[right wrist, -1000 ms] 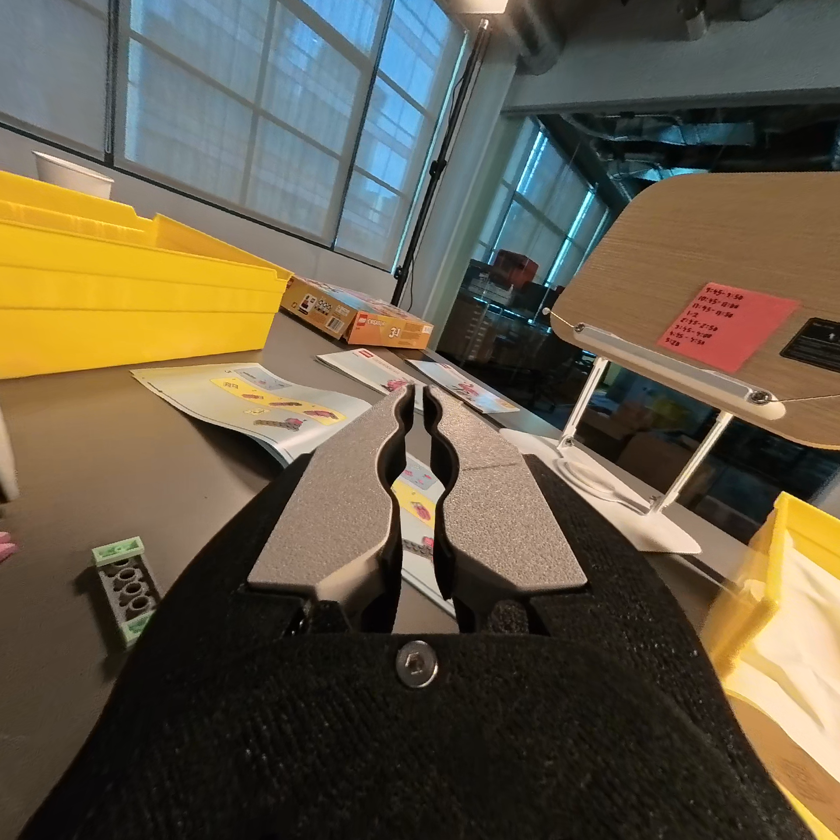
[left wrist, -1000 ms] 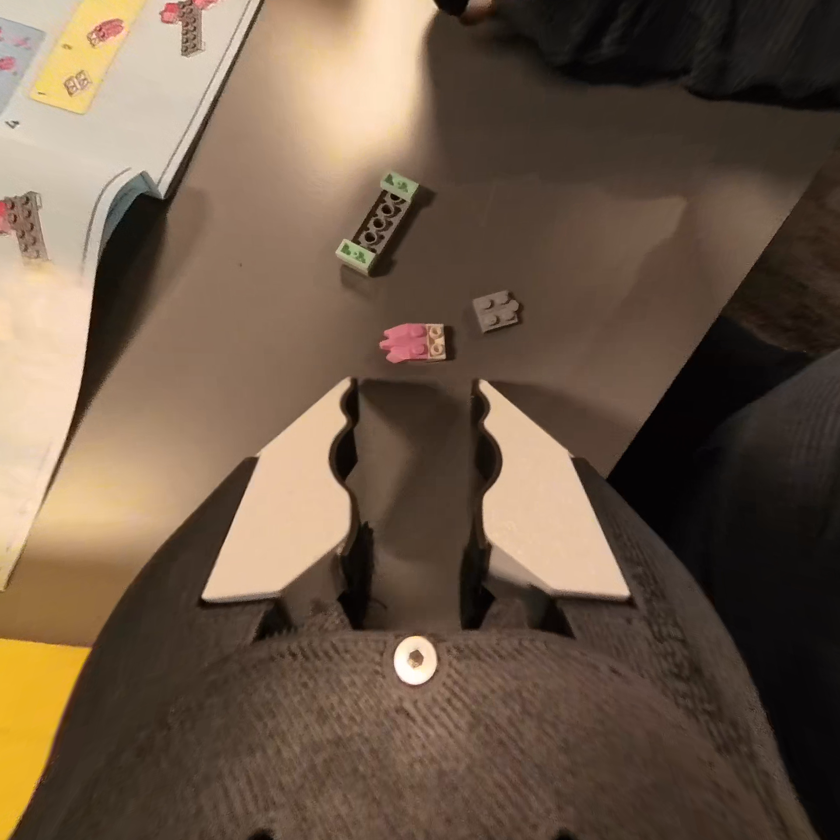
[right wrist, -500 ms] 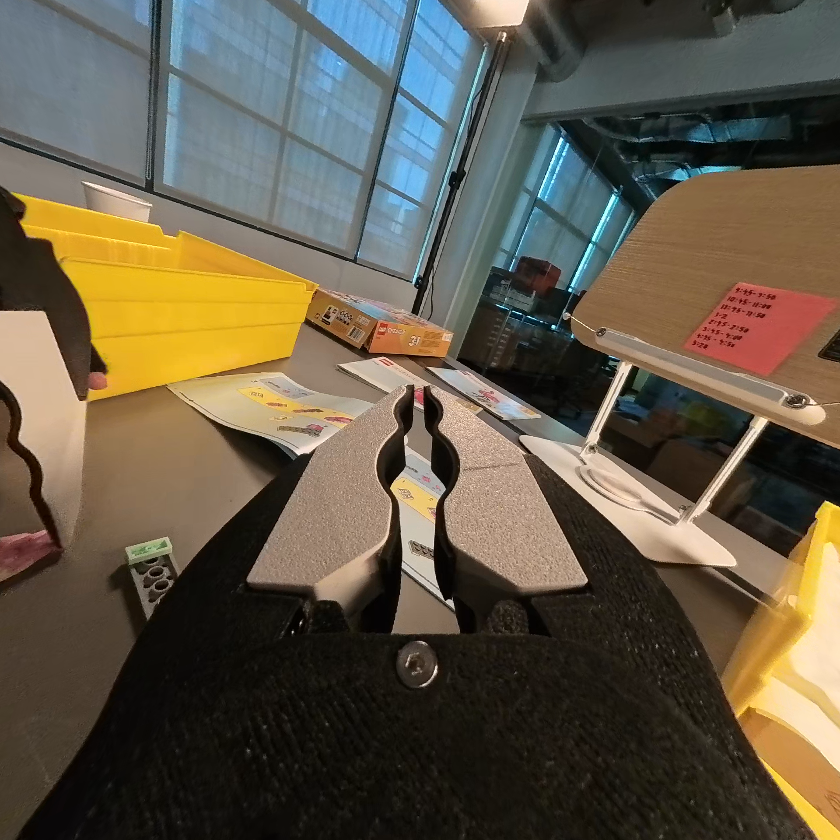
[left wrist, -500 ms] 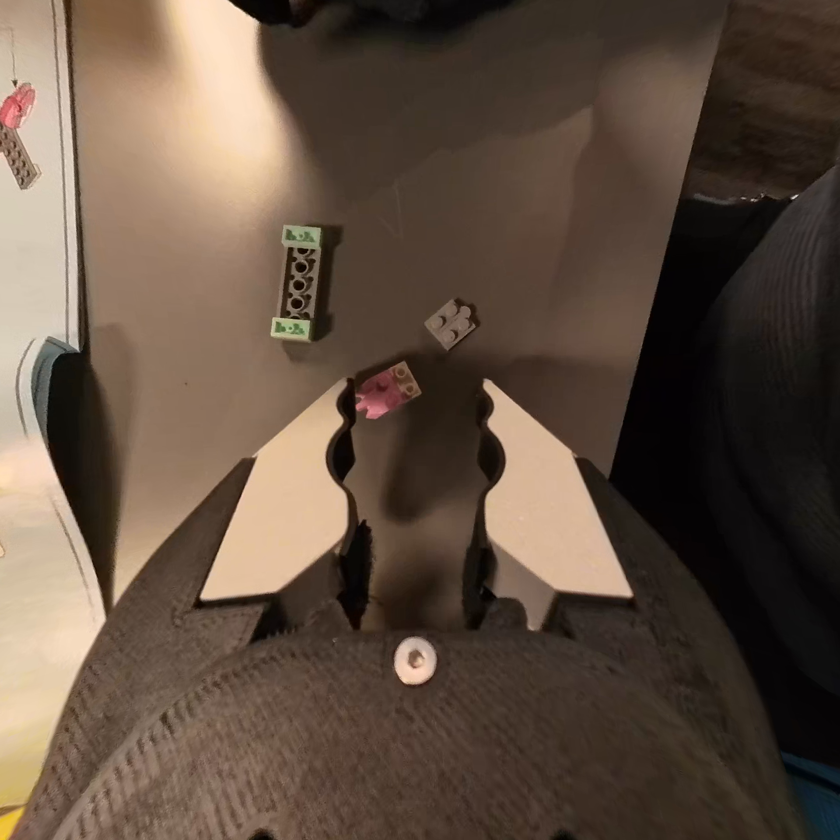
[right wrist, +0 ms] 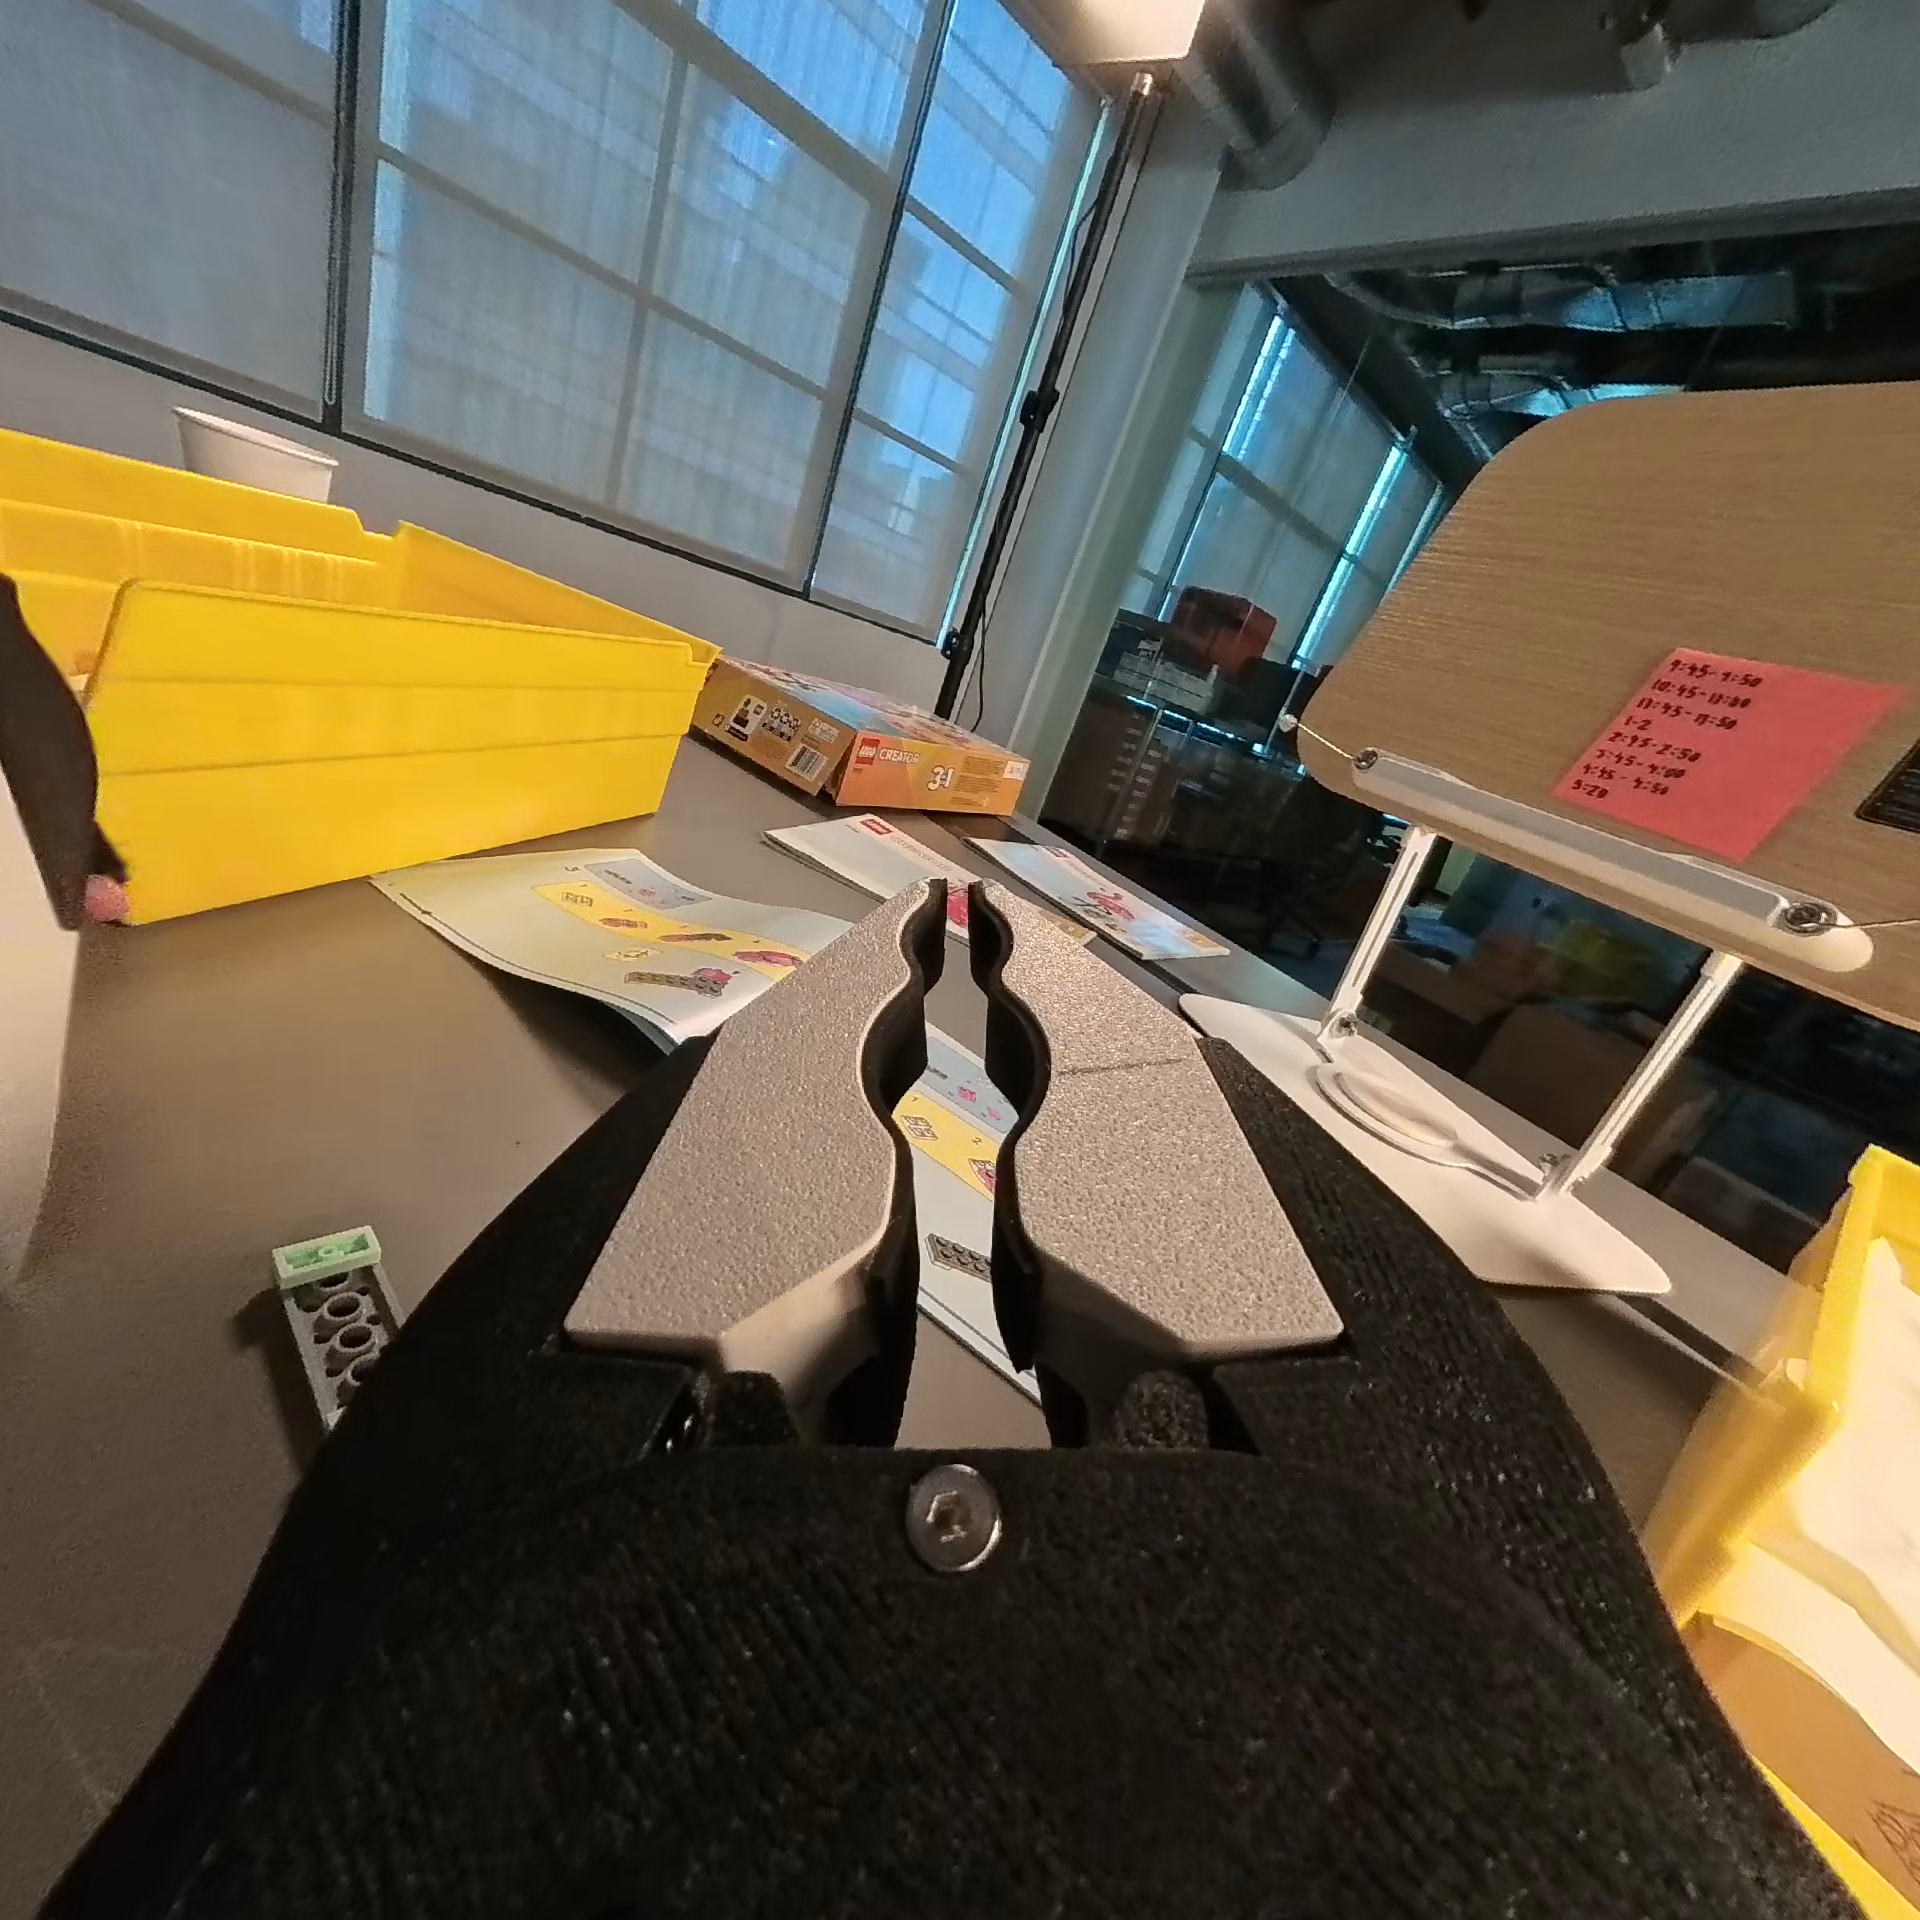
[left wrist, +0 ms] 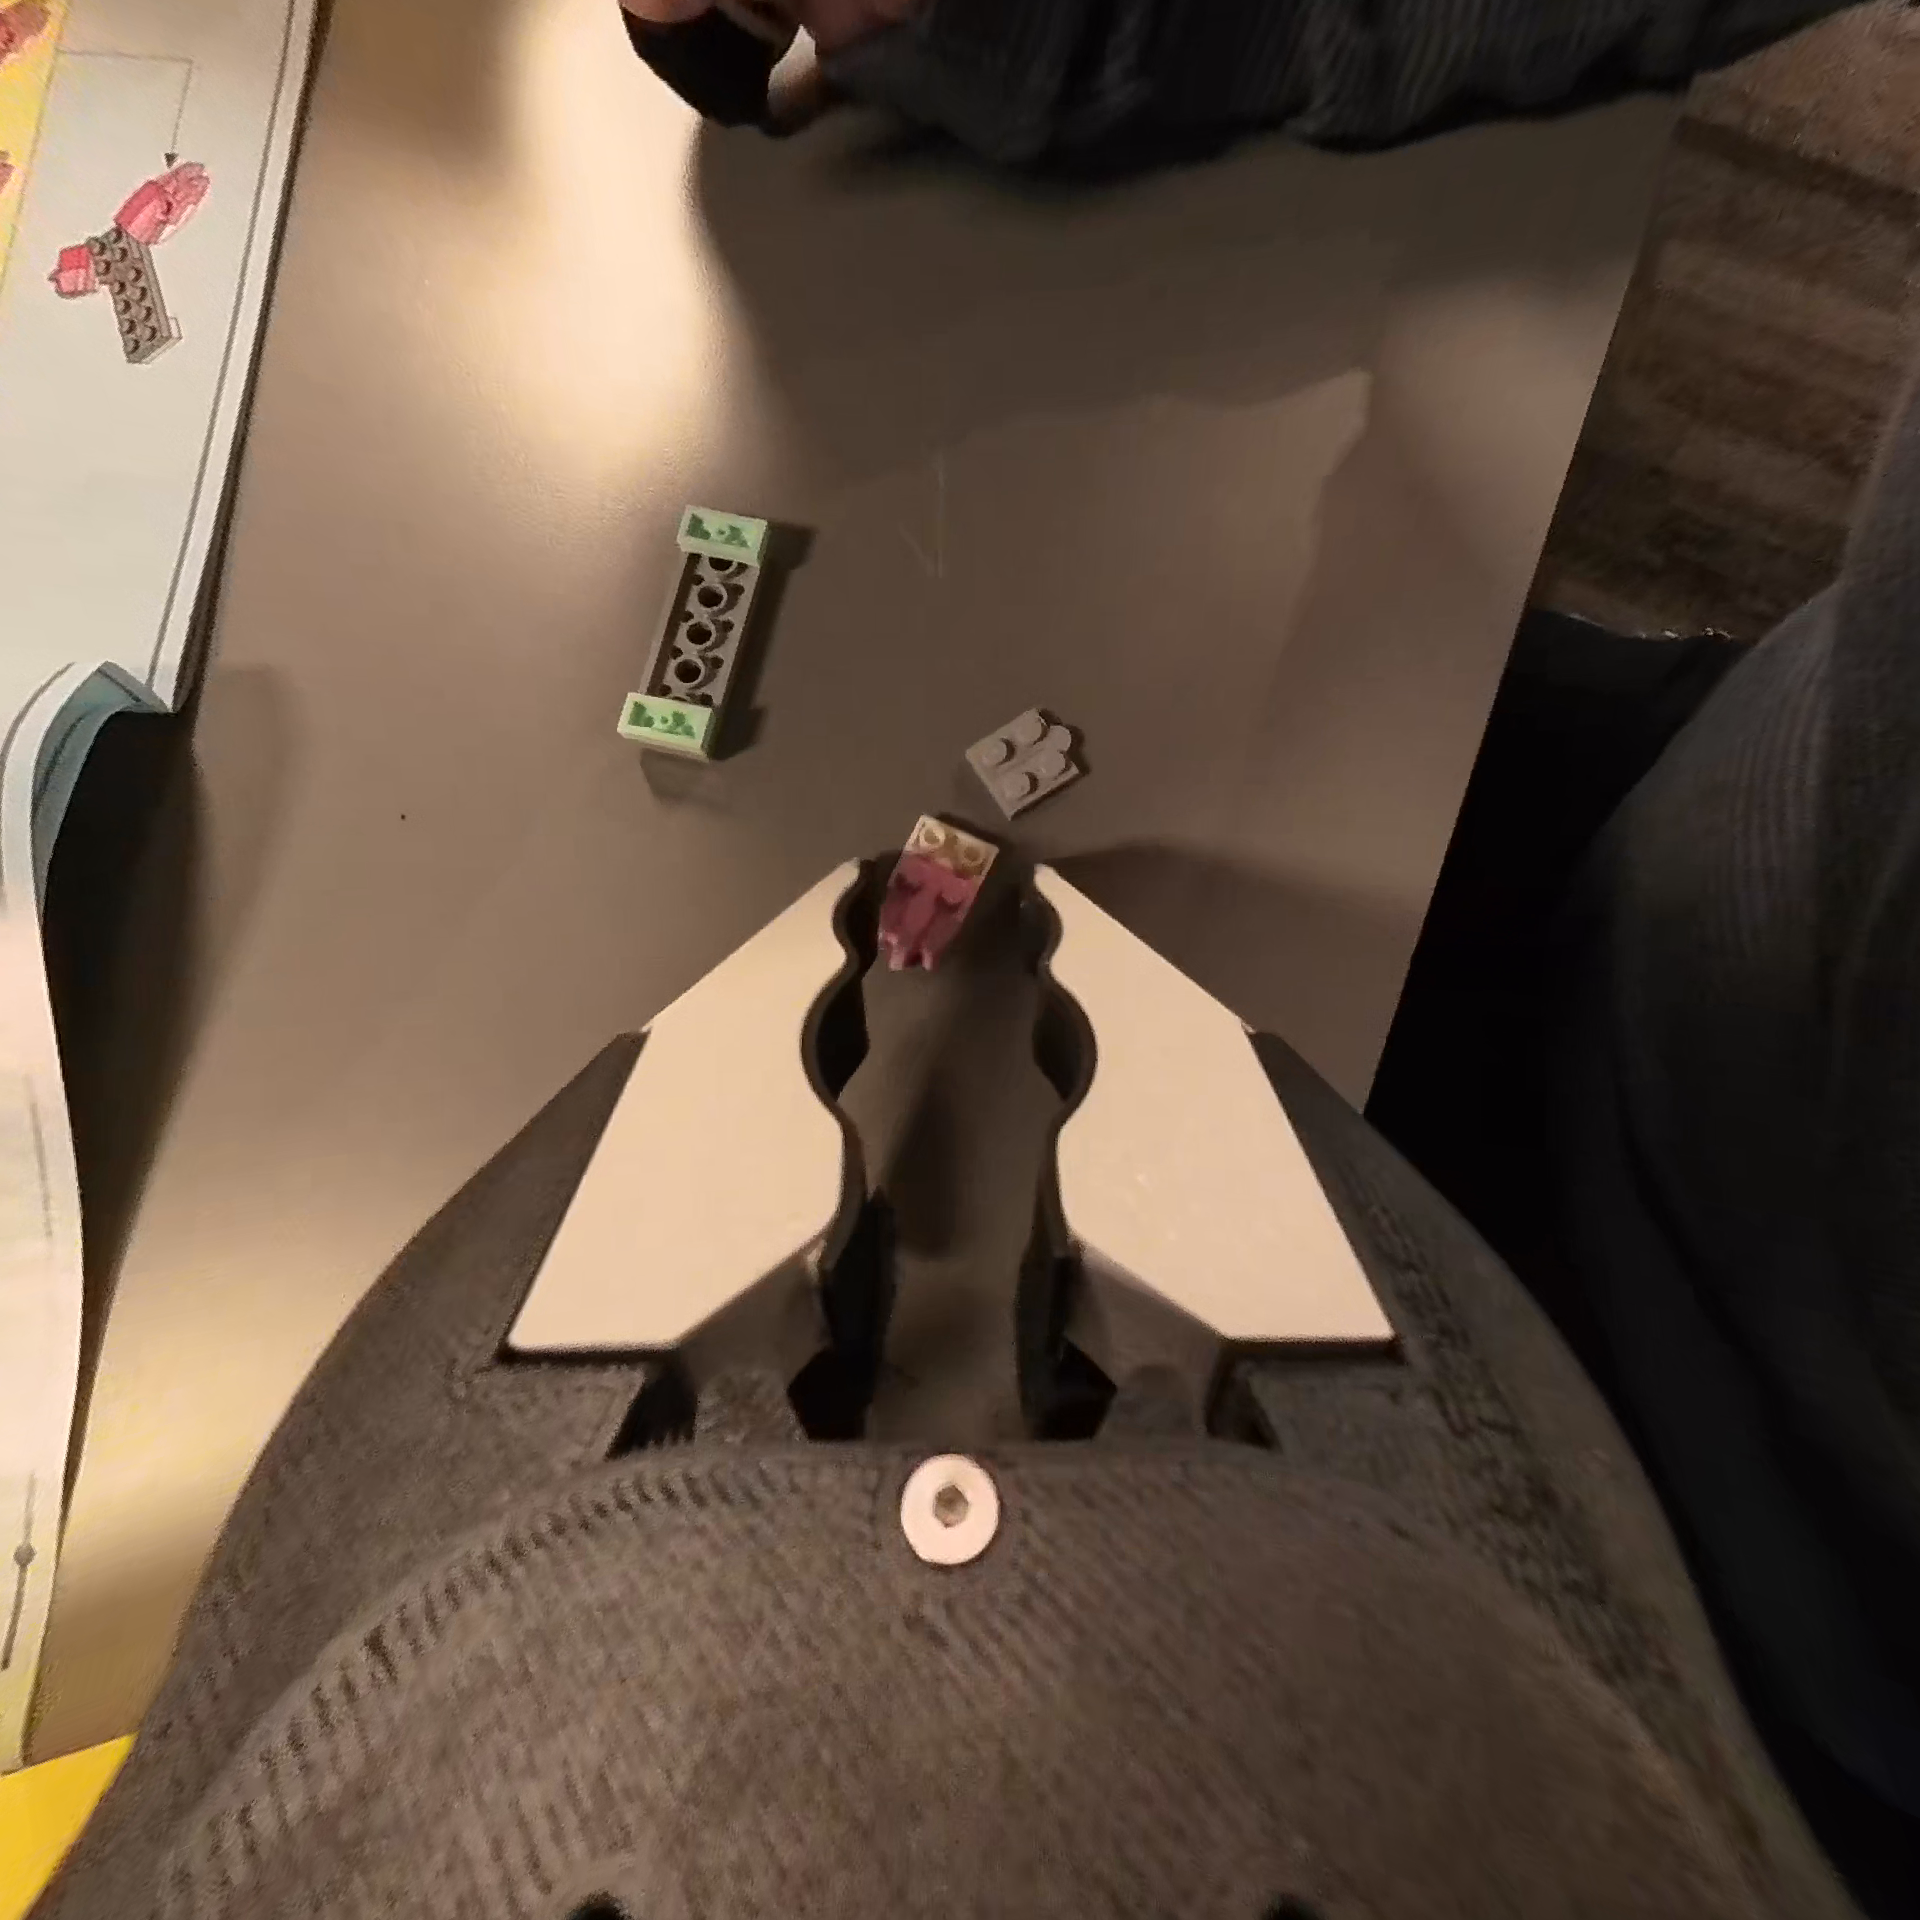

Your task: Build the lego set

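Here the left gripper (left wrist: 943,883) points down at a dull grey-brown tabletop (left wrist: 499,935), its two pale wavy-edged fingers (left wrist: 727,1091) part-way apart. Between the tips lies a small toy-brick piece, pink body with a tan studded plate at its far end (left wrist: 933,896). It sits askew, tan end poking past the fingertips. Dark space shows on both sides of it, widest on the right, so the pads do not press it; the claw stands open around it.

Just beyond, apart from the pink piece, a small flat grey four-stud square plate (left wrist: 1027,762) lies tilted. Farther left sits a dark grey long brick, upside down with round hollows showing, a mint-green tile capping each end (left wrist: 698,631). An open instruction booklet with printed brick drawings (left wrist: 125,416) covers the table's left edge. A person's hand in a dark sleeve (left wrist: 748,62) rests at the top.

The right gripper (right wrist: 957,894) hangs low over the same table, grey textured fingers (right wrist: 790,1122) closed tip to tip, nothing between them. Near it: the green-capped brick at lower left, the booklet ahead, yellow plastic bins (right wrist: 364,748), a flat orange cardboard box (right wrist: 862,748), a white-legged wooden stand (right wrist: 1558,727).
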Action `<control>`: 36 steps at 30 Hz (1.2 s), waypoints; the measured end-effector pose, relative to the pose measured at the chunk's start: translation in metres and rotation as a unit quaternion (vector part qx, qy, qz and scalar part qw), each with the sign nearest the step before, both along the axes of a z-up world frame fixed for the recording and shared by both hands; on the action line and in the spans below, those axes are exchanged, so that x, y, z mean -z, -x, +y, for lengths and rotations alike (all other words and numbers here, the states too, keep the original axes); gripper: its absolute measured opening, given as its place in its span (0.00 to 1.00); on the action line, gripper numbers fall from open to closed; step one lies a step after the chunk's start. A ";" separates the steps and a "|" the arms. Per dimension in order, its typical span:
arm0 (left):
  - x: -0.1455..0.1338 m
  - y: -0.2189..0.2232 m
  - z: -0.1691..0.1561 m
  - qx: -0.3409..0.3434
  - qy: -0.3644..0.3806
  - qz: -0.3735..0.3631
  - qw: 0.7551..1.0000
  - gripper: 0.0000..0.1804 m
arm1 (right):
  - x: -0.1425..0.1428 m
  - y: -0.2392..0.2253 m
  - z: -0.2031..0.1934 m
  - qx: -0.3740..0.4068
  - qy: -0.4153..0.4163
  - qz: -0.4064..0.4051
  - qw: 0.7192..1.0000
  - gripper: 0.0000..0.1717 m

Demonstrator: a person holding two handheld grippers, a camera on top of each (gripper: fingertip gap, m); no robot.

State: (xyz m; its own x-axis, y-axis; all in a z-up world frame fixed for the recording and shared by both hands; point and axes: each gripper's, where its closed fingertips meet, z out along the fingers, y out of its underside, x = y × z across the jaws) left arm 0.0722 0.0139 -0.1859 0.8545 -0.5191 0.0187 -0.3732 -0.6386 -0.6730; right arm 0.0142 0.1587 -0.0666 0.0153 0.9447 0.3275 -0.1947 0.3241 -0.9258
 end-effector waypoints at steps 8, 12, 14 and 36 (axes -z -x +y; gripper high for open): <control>0.000 0.000 -0.004 -0.021 -0.033 -0.016 0.999 0.12 | 0.002 0.001 -0.008 -0.013 -0.018 -0.004 1.000 0.01; -0.001 0.006 -0.006 -0.047 -0.053 -0.024 0.997 0.09 | 0.004 0.001 -0.028 -0.060 -0.042 -0.004 0.997 0.01; -0.001 0.009 -0.007 -0.055 -0.058 -0.016 0.997 0.09 | 0.007 -0.001 -0.043 -0.095 -0.067 -0.007 0.993 0.02; -0.001 0.024 -0.001 -0.108 -0.057 -0.021 0.992 0.09 | 0.095 -0.069 -0.144 -0.426 -0.122 -0.336 0.831 0.19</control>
